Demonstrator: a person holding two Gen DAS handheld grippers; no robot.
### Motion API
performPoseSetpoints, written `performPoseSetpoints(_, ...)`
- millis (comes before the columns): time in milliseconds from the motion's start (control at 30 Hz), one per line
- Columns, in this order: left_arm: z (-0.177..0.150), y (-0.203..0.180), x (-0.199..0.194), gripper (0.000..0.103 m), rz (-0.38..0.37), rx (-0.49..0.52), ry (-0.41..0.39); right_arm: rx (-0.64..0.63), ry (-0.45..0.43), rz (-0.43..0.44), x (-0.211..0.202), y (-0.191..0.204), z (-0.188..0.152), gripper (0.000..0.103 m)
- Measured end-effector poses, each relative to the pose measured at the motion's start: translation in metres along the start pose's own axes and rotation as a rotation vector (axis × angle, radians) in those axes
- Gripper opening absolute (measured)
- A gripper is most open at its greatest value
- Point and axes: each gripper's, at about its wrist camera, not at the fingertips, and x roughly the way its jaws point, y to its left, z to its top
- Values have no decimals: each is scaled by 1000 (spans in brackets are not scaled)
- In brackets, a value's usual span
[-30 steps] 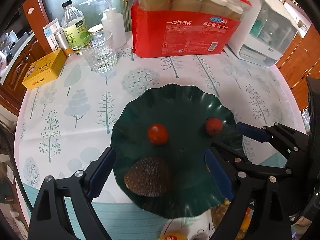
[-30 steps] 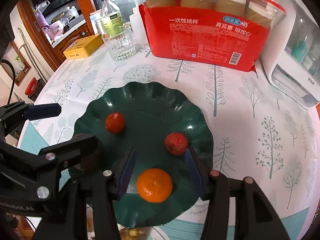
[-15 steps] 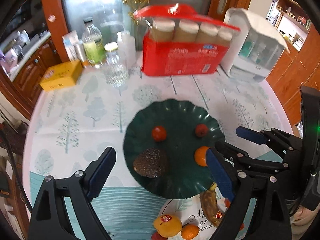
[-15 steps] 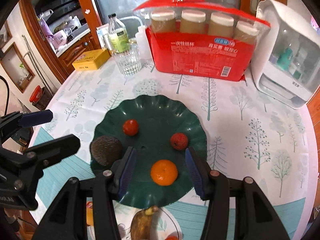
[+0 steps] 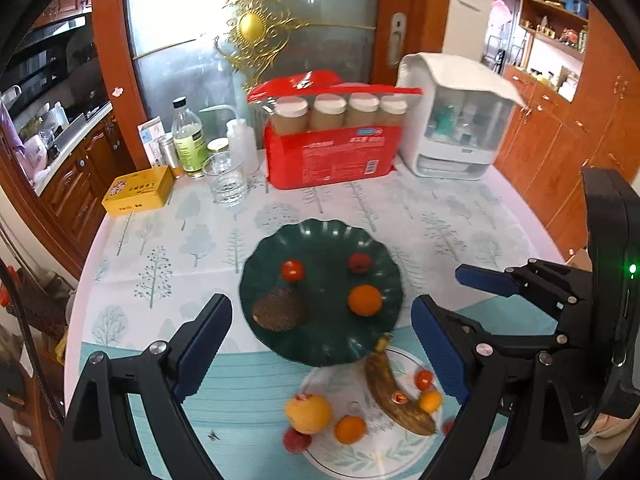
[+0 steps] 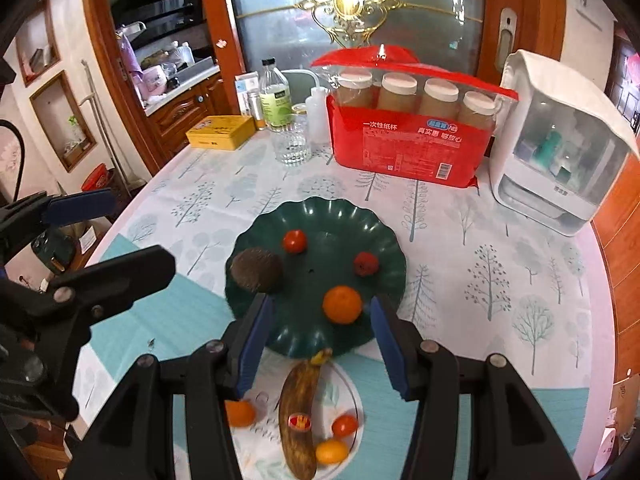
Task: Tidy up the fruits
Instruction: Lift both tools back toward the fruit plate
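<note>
A dark green scalloped plate holds a tomato, a small red fruit, an orange and a brown spiky fruit. Nearer me, a white plate carries a spotted banana, a yellow-orange apple, small oranges and tomatoes. My left gripper hangs open and empty above the green plate's near edge. My right gripper is open too, empty, with the orange lying beyond its pads.
At the table's far side stand a red pack of paper cups, a white cabinet-like box, a glass, bottles and a yellow tin. The table's round edge drops off at left and right.
Both grippers have risen and drawn back from the green plate. The orange stays on it, and the white plate of fruit has come into view below.
</note>
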Motion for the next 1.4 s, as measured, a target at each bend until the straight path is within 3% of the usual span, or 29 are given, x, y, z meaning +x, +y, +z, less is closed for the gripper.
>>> performPoseSetpoints(167, -16, -16, -20, 90, -53, -18, 2, 7, -26, -1, -28, -2, -21, 52)
performPoseSetpoints(567, -62, -52, -42, 90, -11, 0, -10, 61, -53, -14, -70, -18, -84, 52)
performPoseSetpoints(867, -98, -58, -25, 90, -1, 7, 37, 104, -3, -38, -58, -29, -133, 52)
performPoseSetpoints(1400, -170, -31, 50, 87, -2, -103, 176, 133, 116, -37, -4, -31, -204, 52)
